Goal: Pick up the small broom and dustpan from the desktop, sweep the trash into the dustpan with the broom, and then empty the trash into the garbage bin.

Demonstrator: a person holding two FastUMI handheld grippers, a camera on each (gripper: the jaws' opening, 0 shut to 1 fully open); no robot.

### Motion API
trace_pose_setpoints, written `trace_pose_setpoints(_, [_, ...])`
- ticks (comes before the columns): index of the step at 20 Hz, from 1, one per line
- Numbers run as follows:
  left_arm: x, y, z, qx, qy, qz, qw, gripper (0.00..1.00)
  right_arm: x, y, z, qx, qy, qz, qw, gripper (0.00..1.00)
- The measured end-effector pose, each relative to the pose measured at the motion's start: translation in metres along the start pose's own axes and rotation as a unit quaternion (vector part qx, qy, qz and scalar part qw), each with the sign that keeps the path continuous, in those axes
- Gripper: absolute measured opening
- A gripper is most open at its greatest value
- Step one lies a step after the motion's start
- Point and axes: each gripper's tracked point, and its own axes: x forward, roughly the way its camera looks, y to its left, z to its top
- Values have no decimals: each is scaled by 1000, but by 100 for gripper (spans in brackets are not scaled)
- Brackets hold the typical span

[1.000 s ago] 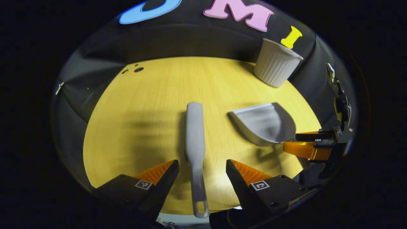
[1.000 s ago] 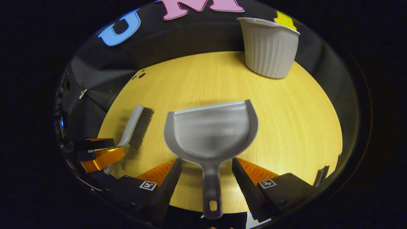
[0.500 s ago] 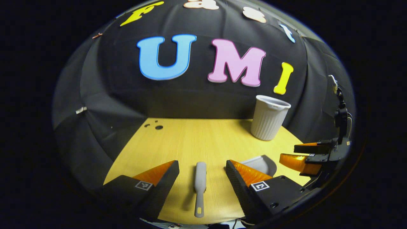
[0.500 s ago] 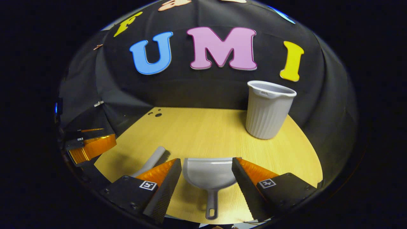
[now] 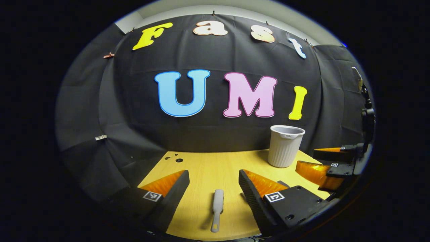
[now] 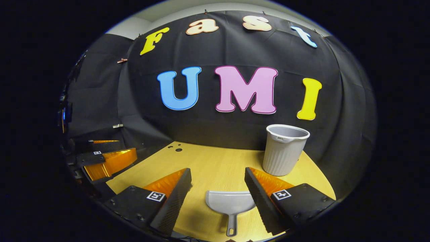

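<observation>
Broom (image 5: 217, 209) lies flat on the yellow wooden desktop (image 5: 201, 168), its grey handle toward the camera of the left gripper view and the back of its head pointing away toward the wall. It is seen between the two fingers of the left gripper (image 5: 214, 183), but the fingers do not touch it; they stand wide apart and above the wood.

Dustpan (image 6: 230, 204) lies on the same desktop in the right gripper view. Its wide mouth faces the far wall and its short handle, with a hole at the end, points toward the camera. The right gripper (image 6: 218, 181) is also spread open, one finger on each side of the pan, and nothing is pressed between them. In the left gripper view a small grey part of the pan shows just behind the right finger.

Garbage bin (image 6: 285, 149), a pale ribbed cup shape, stands upright at the far right part of the desktop, near the black cloth wall and well apart from both tools. Some small dark spots (image 5: 175, 159) lie at the far left corner of the desktop; what they are I cannot tell.
</observation>
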Motion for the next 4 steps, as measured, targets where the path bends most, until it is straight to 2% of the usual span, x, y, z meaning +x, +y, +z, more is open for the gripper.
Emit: trace_pose_setpoints(4, [2,-22,-2,8,4,-31,999,95,-14,20,-10,-1,22,12,1000,99])
